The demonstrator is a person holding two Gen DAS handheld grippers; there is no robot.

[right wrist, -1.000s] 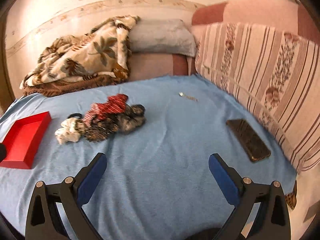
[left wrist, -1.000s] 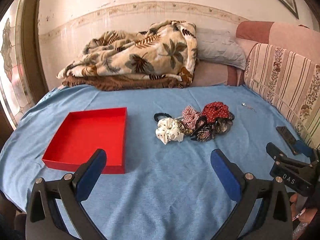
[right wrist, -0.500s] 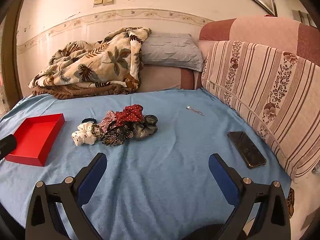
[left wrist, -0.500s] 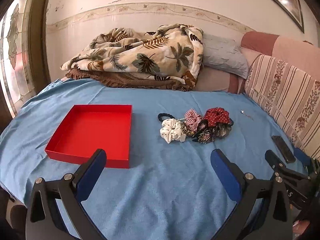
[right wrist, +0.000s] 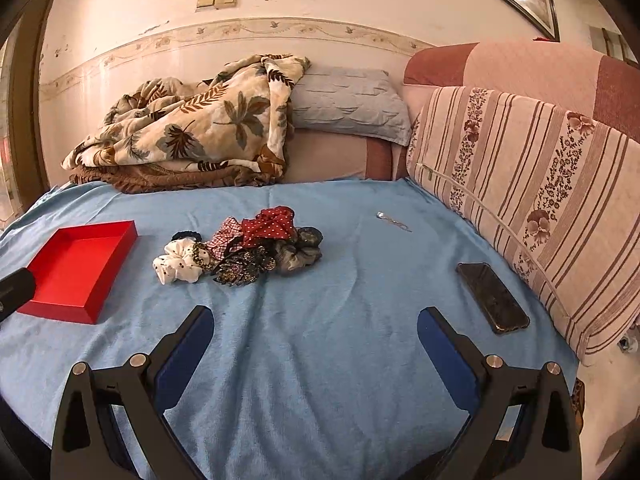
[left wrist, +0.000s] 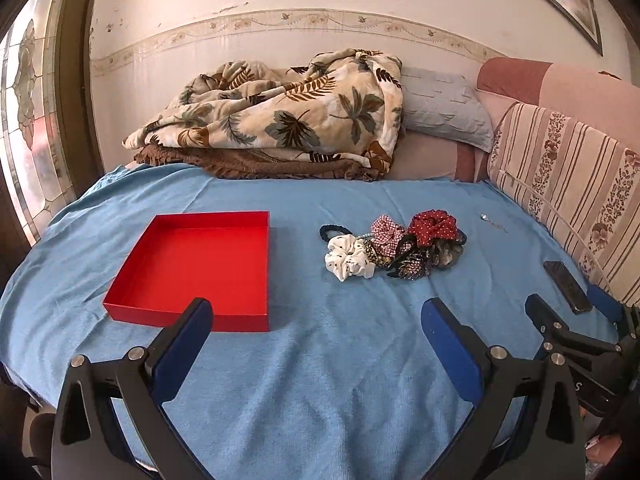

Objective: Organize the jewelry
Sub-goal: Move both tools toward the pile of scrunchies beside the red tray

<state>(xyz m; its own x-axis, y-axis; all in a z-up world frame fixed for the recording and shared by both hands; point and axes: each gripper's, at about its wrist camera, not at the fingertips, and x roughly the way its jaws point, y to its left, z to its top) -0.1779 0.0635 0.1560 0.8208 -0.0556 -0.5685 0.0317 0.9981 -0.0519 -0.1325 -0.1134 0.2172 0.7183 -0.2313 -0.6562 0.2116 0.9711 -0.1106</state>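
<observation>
An empty red tray lies on the blue bedspread; it also shows in the right wrist view at the left. To its right is a heap of scrunchies and hair ties: a white dotted scrunchie, a red dotted scrunchie, checked and dark ones between. A small silver piece lies apart, far right. My left gripper is open and empty, near the front edge. My right gripper is open and empty; it also shows in the left wrist view.
A dark phone lies at the bed's right side by a striped cushion. A leaf-print blanket and grey pillow are piled at the back against the wall.
Both grippers have pulled back and tilted up, so the tray and heap look farther off. Nothing on the bed has moved. Both grippers stay open.
</observation>
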